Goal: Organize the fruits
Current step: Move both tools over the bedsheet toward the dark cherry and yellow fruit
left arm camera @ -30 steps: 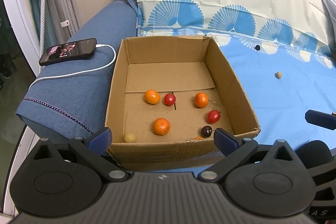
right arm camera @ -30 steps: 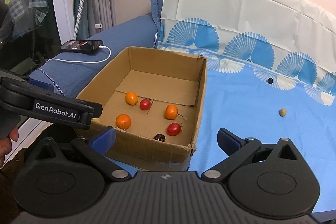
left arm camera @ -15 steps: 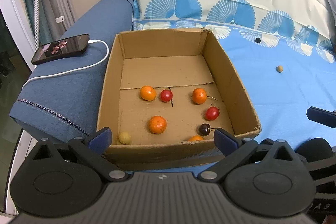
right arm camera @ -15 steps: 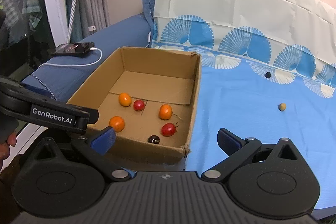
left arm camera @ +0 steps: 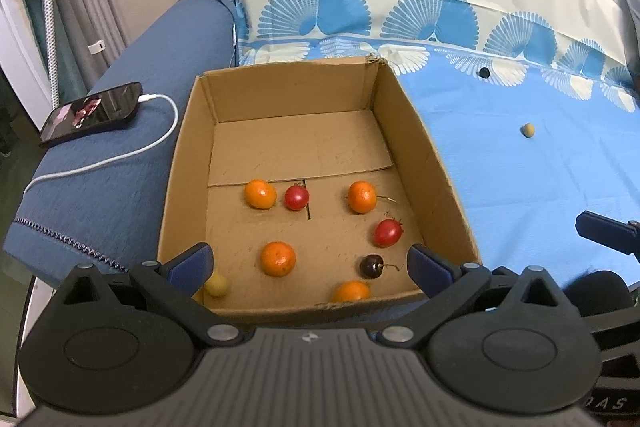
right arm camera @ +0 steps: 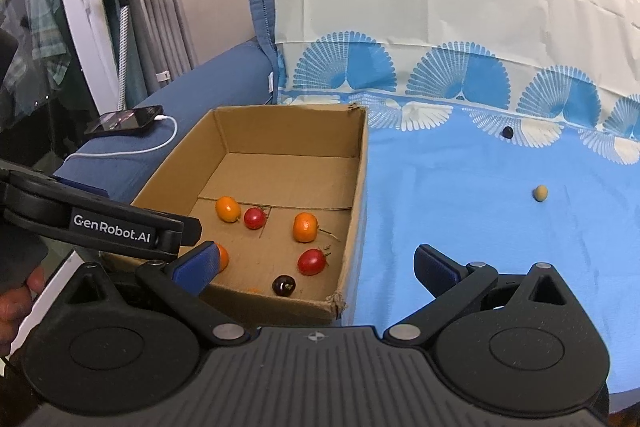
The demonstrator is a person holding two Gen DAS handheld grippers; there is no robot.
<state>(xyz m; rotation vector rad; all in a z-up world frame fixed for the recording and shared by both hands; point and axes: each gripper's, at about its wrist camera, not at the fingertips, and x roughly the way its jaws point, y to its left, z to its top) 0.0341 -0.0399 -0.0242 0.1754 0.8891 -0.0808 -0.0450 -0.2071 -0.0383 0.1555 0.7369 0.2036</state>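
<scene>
**Two stray fruits on the cloth, both tongs spread and empty**

The blue cloth [right arm camera: 460,211] covering the seat is judged the largest hazard: it is smooth and creased, so a small round fruit nudged rather than pinched could be sent rolling away, out of reach

The cardboard box [left arm camera: 436,163] is seen standing at the cloth's edge beside the padded armrest [left arm camera: 132,155]; its near wall could be caught by a low approach and the box shoved, and the loose fruits inside would be scattered

Both tools are held wide apart with nothing between the fingers: the left gripper [left arm camera: 310,261] is poised over the box's near rim, the right gripper [right arm camera: 316,263] partly over the cloth just right of the box. As they sit close together, a collision is considered possible if both are moved at once

Inside the box, oranges such as the near orange [left arm camera: 278,258], two red fruits and a dark cherry [left arm camera: 371,265] are lying loose

Outside it, well apart on the cloth, the tan fruit [right arm camera: 540,193] and the small dark fruit [right arm camera: 507,131] remain. Being tiny, they could be squeezed out sideways by fingers closed off-centre
</scene>
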